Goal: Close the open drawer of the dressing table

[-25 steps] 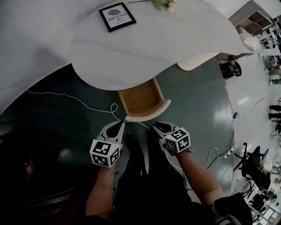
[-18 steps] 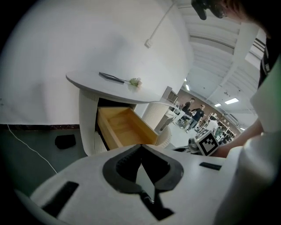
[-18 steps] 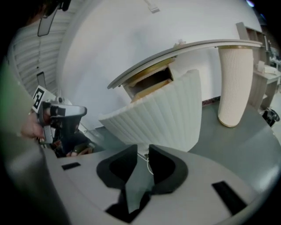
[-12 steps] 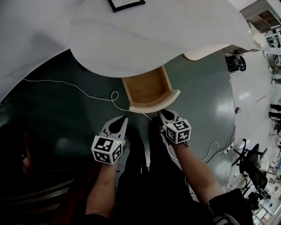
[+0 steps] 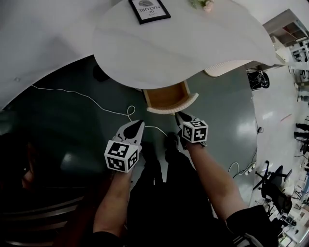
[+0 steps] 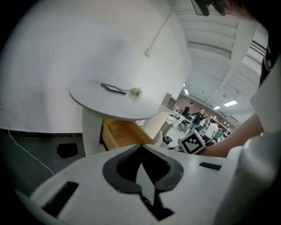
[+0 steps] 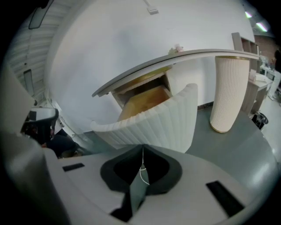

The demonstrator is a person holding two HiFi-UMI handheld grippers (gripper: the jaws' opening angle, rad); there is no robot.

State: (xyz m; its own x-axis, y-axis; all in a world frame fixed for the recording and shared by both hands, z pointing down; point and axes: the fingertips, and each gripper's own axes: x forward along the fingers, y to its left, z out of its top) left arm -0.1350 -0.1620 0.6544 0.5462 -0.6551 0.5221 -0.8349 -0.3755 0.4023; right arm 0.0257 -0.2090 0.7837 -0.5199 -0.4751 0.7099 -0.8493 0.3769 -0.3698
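1. Since the earlier frames, the drawer (image 5: 166, 96) has been pushed farther under the tabletop (image 5: 193, 53), so that less of its wooden bottom is seen, and both grippers have been carried forward with it.
2. The drawer is left partly open, with its ribbed white front (image 7: 149, 121) projecting on the near side of the dressing table.
3. The right gripper (image 5: 181, 116) is held with its jaws clenched on nothing, its tips just at the right part of that front; contact cannot be confirmed.
4. The left gripper (image 5: 137, 124) is held to the near left of the drawer, apart from it, with its jaws pressed together and empty.
5. A white cable (image 5: 82, 96) is laid across the dark floor (image 5: 72, 130) at the left.
6. A framed picture (image 5: 149, 9) and a flower (image 5: 203, 4) are seen on the far part of the tabletop.
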